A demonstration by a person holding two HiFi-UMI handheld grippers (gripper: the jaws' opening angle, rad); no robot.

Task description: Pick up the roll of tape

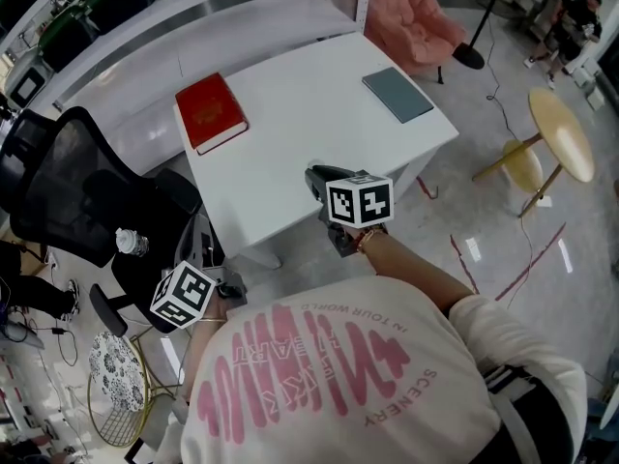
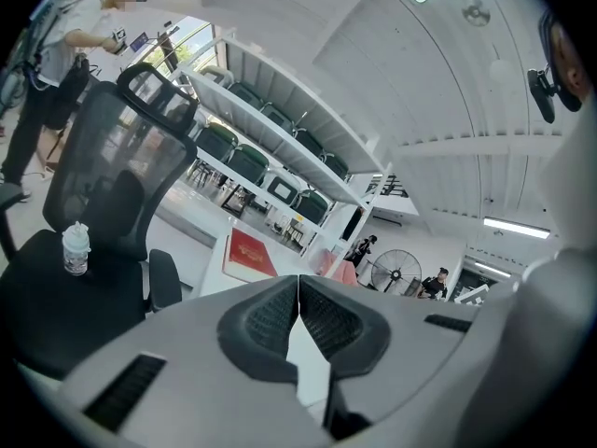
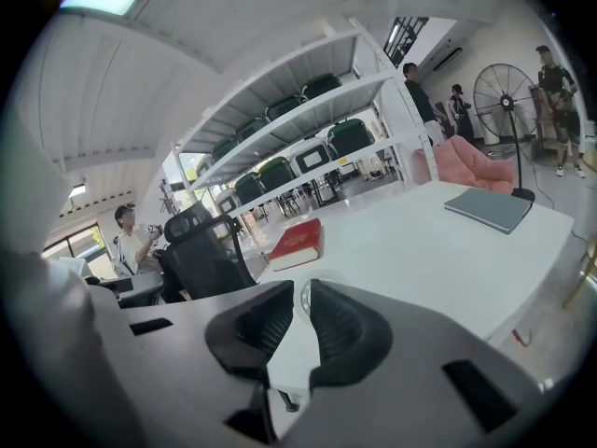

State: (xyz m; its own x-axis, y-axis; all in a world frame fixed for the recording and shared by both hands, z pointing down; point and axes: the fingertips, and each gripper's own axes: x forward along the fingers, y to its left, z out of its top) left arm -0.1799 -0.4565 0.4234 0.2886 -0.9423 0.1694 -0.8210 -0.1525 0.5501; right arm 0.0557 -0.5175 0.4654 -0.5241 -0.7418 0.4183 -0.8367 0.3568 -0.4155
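Observation:
A clear roll of tape (image 3: 303, 304) stands edge-on between the black ribbed pads of my right gripper (image 3: 304, 287), which is shut on it just above the white table (image 3: 420, 250). In the head view the right gripper (image 1: 315, 177) hangs over the table's near edge, and its jaws hide the tape. My left gripper (image 2: 298, 283) is shut with its tips touching and nothing between them. It hangs low at the left, off the table (image 1: 232, 286), beside the black chair.
A red book (image 1: 211, 111) lies at the table's far left and a grey notebook (image 1: 397, 95) at its far right. A black office chair (image 1: 68, 191) with a water bottle (image 1: 131, 243) on its seat stands left. A pink armchair (image 1: 411, 13) and a yellow side table (image 1: 561, 133) stand right.

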